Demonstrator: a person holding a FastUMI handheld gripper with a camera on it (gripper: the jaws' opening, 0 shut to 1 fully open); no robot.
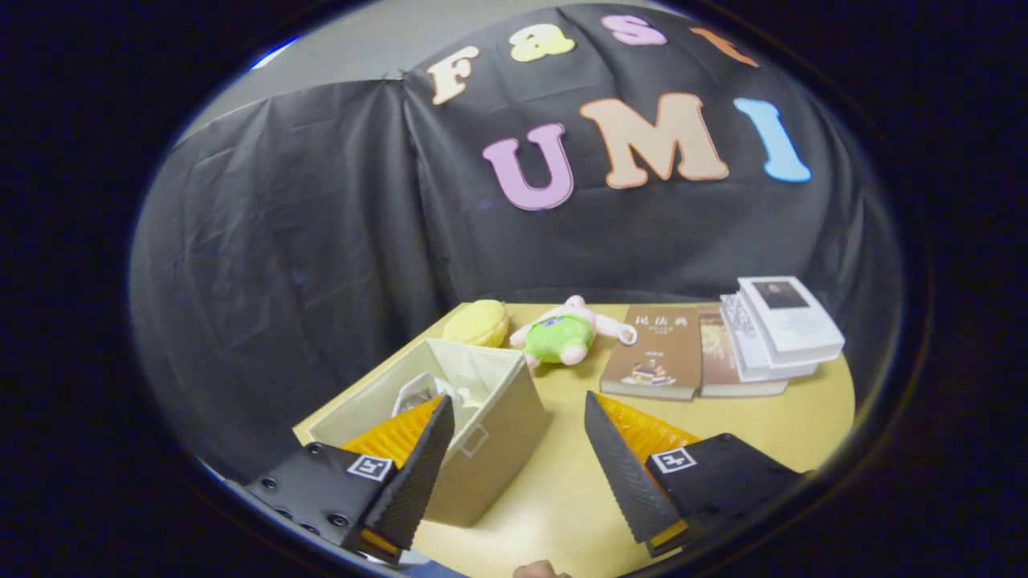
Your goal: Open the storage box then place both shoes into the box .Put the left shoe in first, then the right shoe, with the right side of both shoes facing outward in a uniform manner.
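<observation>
Gripper view: tool spread wide, holding nothing. Open storage box sits just ahead on the table, a pale shoe inside. Locate the remaining shoe; grasp it right side outward.

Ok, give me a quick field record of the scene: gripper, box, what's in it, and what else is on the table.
gripper: open, fingers spread, holding nothing
storage box: open, beige, partly behind one finger
box contents: a white shoe inside; second shoe cannot be told
table: light wood
beyond the box: yellow plush, green-and-pink plush toy
beside the toy: two brown books, stack of white books
</observation>
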